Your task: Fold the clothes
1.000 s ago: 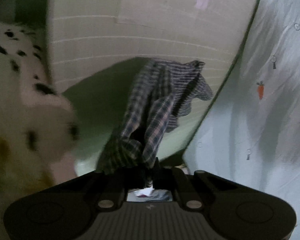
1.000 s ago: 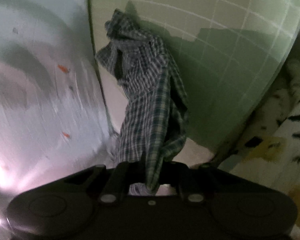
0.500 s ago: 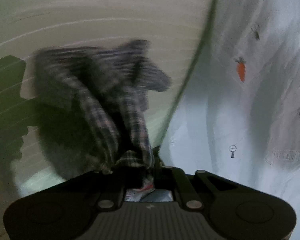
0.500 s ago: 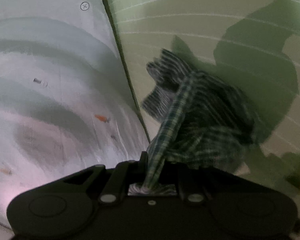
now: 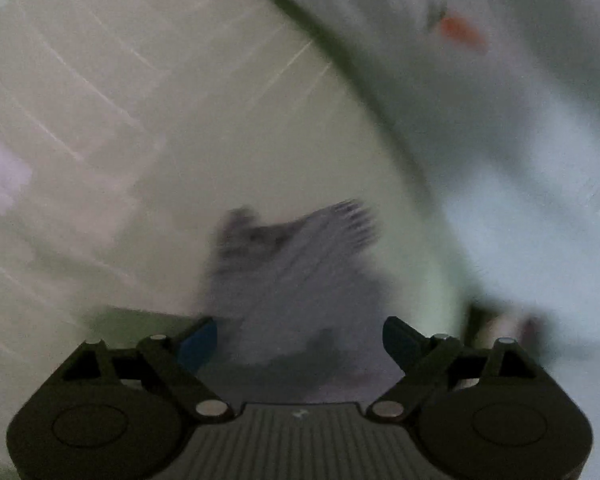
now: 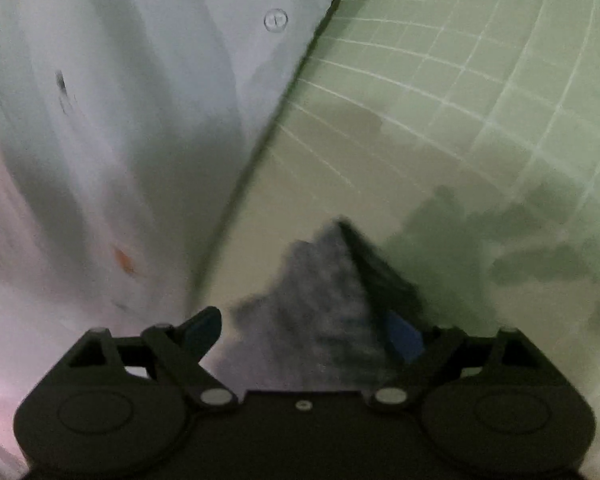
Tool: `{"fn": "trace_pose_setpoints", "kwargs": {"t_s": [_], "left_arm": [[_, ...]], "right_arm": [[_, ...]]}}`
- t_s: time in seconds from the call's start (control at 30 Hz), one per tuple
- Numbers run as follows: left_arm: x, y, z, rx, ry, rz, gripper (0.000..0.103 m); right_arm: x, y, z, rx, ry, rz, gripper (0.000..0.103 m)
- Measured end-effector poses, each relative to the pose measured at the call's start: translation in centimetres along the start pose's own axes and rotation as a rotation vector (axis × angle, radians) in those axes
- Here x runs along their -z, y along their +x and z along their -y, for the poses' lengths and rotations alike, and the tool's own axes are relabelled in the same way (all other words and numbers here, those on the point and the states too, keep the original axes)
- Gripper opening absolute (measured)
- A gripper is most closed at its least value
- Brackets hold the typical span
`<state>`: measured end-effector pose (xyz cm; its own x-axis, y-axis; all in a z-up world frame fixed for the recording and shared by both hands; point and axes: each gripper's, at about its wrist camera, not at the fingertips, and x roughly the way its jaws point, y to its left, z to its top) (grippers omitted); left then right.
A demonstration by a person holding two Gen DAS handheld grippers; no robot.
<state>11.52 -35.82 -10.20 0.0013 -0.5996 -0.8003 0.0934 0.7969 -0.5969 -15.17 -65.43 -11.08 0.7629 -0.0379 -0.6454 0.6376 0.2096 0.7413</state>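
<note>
The plaid shirt (image 5: 296, 276) shows as a blurred grey-blue heap just ahead of my left gripper (image 5: 300, 340), over the pale green gridded sheet (image 5: 140, 120). The left jaws are opening wide, and the cloth lies between and beyond the fingers with neither pad pressing on it. In the right wrist view the same plaid shirt (image 6: 316, 304) rises to a dark peak between the fingers of my right gripper (image 6: 308, 328). Those jaws are opening too, and one dark fold lies across the right finger's blue pad (image 6: 408, 340).
A white sheet (image 5: 520, 140) printed with small orange carrots meets the green gridded sheet (image 6: 440, 100) along a dark seam. In the right wrist view the white sheet (image 6: 120, 120) fills the left half. Shadows fall on the green sheet at the right.
Both grippers were shut on the hanging plaid shirt; now both stand wide apart and the shirt has dropped into a low heap. Both views swung across the sheets, and the spotted plush is gone from view.
</note>
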Motion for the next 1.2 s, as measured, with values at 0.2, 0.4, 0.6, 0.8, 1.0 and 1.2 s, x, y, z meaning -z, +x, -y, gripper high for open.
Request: {"fn": "trace_pose_setpoints", "kwargs": {"t_s": [0.2,0.4,0.6,0.8,1.0,1.2], "left_arm": [[2.5,1.9,-0.1,-0.155,0.261,0.007,0.090],[2.1,3.5,1.9,-0.171,0.413,0.015,0.090],[1.1,5.7,2.4,-0.158,0.456,-0.003,0.091],[0.0,7.1,2.1,-0.130,0.468,-0.023,0.095],[-0.6,8.1,3.0,-0.101,0.517,-0.012,0.096],[-0.7,9.1,3.5,0.034,0.472,-0.019,0.061]], "right_arm": [[3.0,-0.1,-2.2,0.085,-0.384,0.049,0.092],[3.9,3.2,-3.3,0.165,-0.511,-0.012,0.093],[3.6,6.1,-3.0,0.219,-0.561,-0.009,0.100],[2.8,7.7,-2.3,0.239,-0.555,-0.026,0.102],[2.3,8.7,-1.5,0.201,-0.464,-0.053,0.103],[2.8,10.2,-2.0,0.049,-0.357,-0.126,0.102]]}}
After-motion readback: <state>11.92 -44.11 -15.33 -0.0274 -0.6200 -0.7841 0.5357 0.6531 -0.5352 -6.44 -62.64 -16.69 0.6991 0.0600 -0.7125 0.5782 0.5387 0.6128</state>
